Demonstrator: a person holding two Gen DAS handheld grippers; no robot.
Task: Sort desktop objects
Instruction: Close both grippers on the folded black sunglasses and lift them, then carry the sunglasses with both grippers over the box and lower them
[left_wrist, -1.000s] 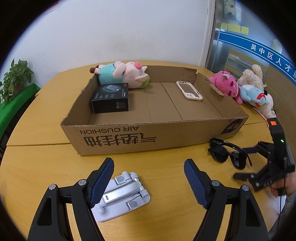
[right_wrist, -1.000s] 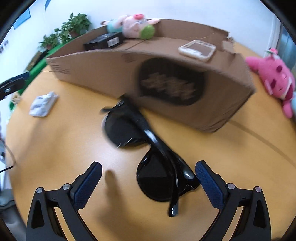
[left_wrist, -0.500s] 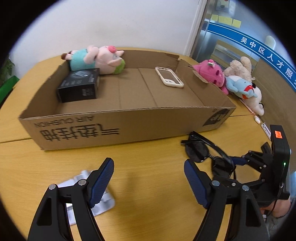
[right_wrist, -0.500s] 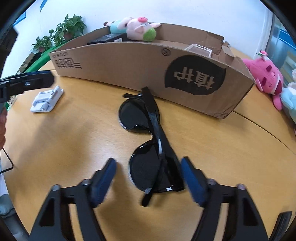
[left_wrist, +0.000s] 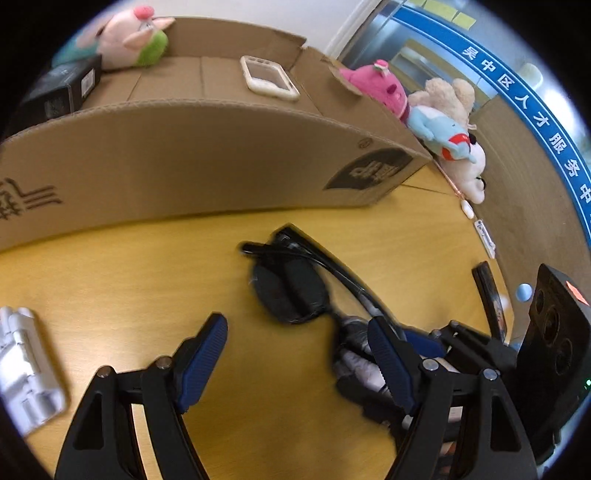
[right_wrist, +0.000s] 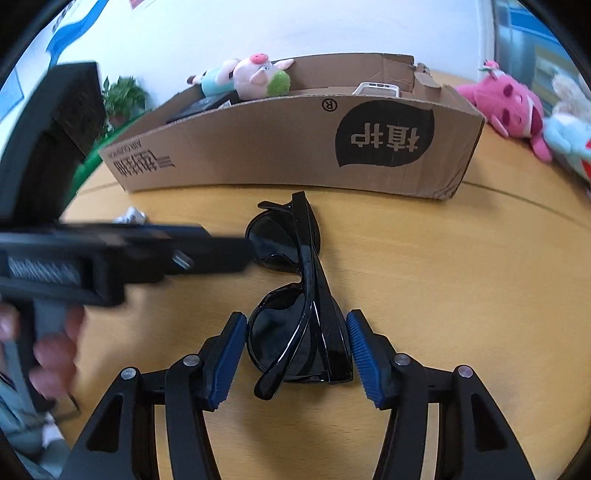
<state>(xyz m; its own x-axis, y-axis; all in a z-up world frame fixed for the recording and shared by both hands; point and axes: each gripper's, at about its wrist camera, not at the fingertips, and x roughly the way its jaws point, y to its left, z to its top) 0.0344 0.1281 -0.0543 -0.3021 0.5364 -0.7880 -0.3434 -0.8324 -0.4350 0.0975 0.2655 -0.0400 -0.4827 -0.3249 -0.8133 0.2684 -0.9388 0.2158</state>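
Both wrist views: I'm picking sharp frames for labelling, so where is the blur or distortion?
Left wrist view: sunglasses and right tongs smeared; box bowed by fisheye. Right wrist view: sunglasses sharp; left tongs and hand crossing are motion-blurred.

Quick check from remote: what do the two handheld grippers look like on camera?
Both the left gripper and right gripper have black angular linkage arms with silver pivot pins and ribbed blue finger pads. The right unit's black camera housing carries an orange sticker.
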